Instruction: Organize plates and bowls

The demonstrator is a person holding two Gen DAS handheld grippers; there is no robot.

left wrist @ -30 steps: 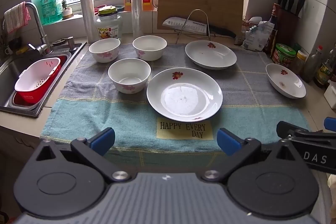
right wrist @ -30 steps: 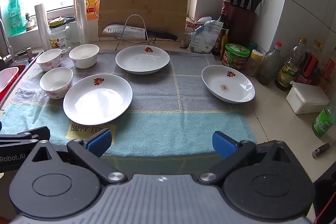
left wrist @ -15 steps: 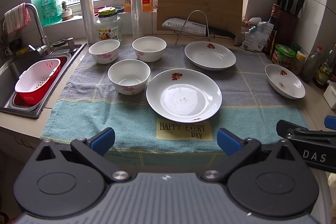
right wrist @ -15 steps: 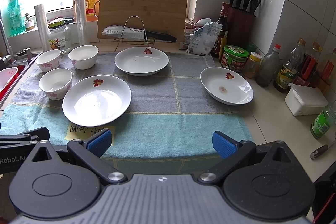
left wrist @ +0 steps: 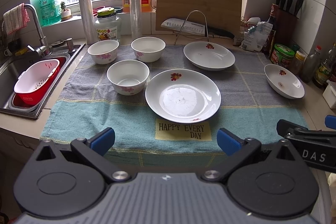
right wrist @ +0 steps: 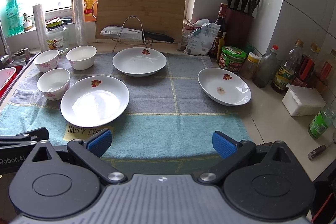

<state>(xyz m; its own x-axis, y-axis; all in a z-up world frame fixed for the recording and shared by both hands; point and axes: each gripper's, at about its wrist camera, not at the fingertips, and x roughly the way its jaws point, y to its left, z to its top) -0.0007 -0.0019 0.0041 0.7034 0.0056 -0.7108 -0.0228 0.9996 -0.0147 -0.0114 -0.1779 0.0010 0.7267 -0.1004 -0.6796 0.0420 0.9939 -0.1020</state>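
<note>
Three white floral bowls stand apart at the towel's left: the near bowl (left wrist: 128,80) (right wrist: 53,83), the far left bowl (left wrist: 103,51) (right wrist: 46,60) and the far middle bowl (left wrist: 148,52) (right wrist: 81,57). Three white plates with a red flower lie separately: the near plate (left wrist: 183,96) (right wrist: 95,101), the far plate (left wrist: 209,55) (right wrist: 139,61) and the right plate (left wrist: 284,83) (right wrist: 224,86), tilted over the towel's right edge. My left gripper (left wrist: 166,139) and right gripper (right wrist: 160,141) hover open over the towel's front edge, nothing between the blue pads.
A checked towel (left wrist: 84,110) covers the counter. A sink (left wrist: 8,70) with a red and white basket (left wrist: 35,79) lies left. At the back stand a cutting board (left wrist: 198,1), a knife on a wire rack (left wrist: 184,26) and a jar (left wrist: 107,26). Bottles and a knife block (right wrist: 239,24) crowd the right wall.
Both grippers have drifted slightly, so the scene sits a little lower in each view. The dishes have not moved and both grippers stay open.
</note>
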